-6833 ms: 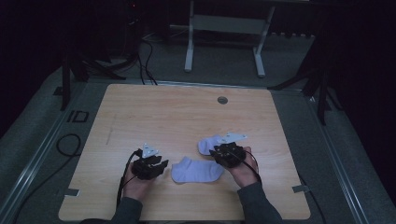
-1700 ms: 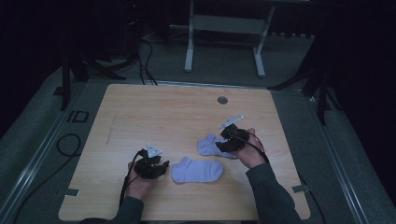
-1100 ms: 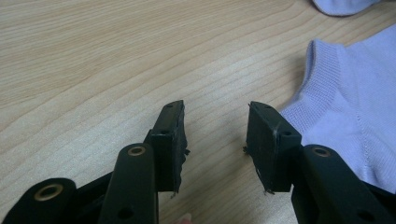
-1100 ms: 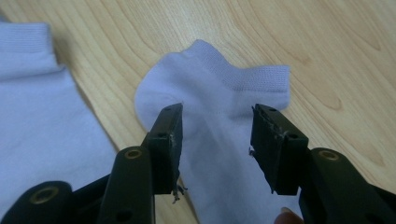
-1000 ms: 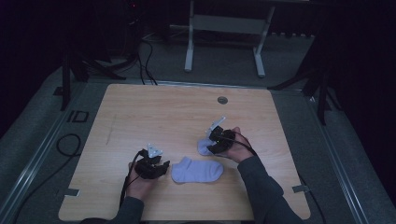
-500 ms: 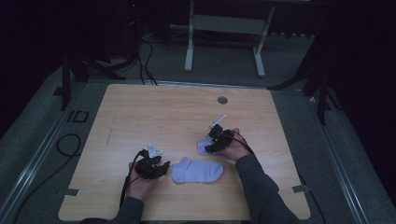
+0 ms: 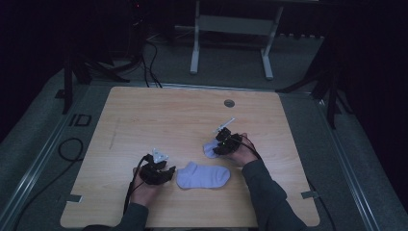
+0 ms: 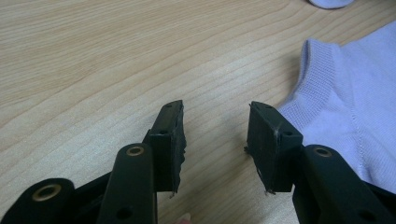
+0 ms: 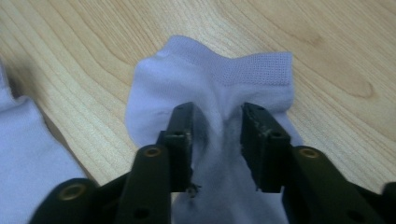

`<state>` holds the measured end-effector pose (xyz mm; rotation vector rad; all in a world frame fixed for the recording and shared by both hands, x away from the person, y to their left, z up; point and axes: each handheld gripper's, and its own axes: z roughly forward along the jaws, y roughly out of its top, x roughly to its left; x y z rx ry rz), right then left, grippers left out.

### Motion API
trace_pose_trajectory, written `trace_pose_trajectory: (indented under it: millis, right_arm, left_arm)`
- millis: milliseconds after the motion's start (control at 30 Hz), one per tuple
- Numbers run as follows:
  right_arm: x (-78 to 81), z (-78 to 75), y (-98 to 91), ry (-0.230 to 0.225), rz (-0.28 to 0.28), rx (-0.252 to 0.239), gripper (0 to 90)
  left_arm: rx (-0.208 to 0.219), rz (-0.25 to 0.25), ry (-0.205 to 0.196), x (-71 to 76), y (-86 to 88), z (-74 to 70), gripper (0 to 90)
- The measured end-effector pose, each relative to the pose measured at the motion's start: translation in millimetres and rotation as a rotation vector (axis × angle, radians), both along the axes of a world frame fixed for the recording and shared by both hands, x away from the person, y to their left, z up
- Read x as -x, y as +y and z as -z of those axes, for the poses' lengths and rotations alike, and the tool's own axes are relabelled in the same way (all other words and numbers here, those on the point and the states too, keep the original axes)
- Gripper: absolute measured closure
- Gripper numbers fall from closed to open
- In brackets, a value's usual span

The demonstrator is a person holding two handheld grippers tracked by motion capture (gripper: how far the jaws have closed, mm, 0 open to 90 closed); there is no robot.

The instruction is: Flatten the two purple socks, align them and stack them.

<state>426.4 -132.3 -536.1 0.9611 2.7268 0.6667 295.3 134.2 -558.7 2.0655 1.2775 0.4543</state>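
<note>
Two pale lilac socks lie on the wooden table [image 7: 159,115]. The larger sock [image 7: 204,177] [image 8: 355,93] lies flat near the front edge. My left gripper [image 7: 168,173] [image 8: 215,135] rests just left of its cuff, open, with bare wood between the jaws. The smaller sock [image 7: 209,149] [image 9: 210,79] lies bunched behind it and to the right. My right gripper [image 7: 215,147] [image 9: 216,135] is on it; its jaws have just been closing and now pinch a raised fold of the fabric. The flat sock's edge [image 9: 23,154] shows at the left of the right gripper view.
A round grommet hole [image 7: 229,103] sits near the table's far edge. Behind the table stand a white metal frame [image 7: 231,29] and dark stands, with cables [image 7: 149,53] on the floor. Bare wood spreads across the left and far parts of the tabletop.
My right gripper has shifted left along the smaller sock and lowered onto it, so the sock now looks shorter and bunched. The left gripper and the flat sock have stayed put.
</note>
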Motion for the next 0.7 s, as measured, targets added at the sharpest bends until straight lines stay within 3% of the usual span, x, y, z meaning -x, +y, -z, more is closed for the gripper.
trace_pose_trajectory:
  millis: [300,700]
  right_arm:
    - [-1.9,-0.1,-1.4,-0.008,0.027,-0.003,82.8]
    - [-3.3,-0.3,-0.8,-0.001,0.053,-0.004,85.7]
  left_arm:
    - [0.0,0.002,-0.001,0.1,-0.6,0.1,56.5]
    - [-0.001,0.004,-0.002,0.2,-1.0,0.1,56.5]
